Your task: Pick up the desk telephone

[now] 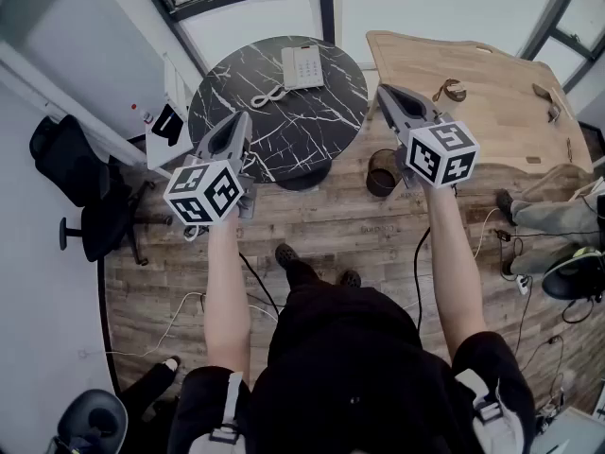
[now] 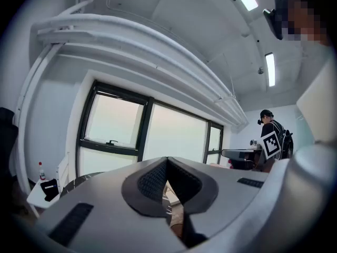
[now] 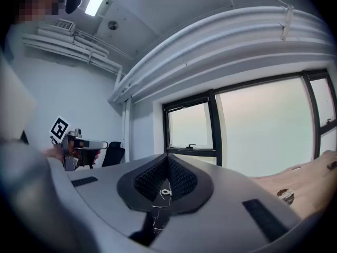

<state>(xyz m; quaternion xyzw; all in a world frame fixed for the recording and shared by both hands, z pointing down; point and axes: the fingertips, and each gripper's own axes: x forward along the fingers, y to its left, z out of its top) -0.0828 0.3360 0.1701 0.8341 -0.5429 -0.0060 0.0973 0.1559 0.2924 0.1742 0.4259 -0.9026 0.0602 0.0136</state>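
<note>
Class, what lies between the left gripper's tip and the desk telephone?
Head view: the white coiled cord on the black marble tabletop lies between left gripper and desk telephone.

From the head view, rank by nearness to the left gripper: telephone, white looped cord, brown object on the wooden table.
From the left gripper:
1. white looped cord, marble table, near side.
2. telephone, that table's far edge.
3. brown object, wooden table, far right.

round table (image 1: 236,93): glossy black marble look | desk telephone (image 1: 302,65): matt pale plastic | floor (image 1: 378,244): wood planks
</note>
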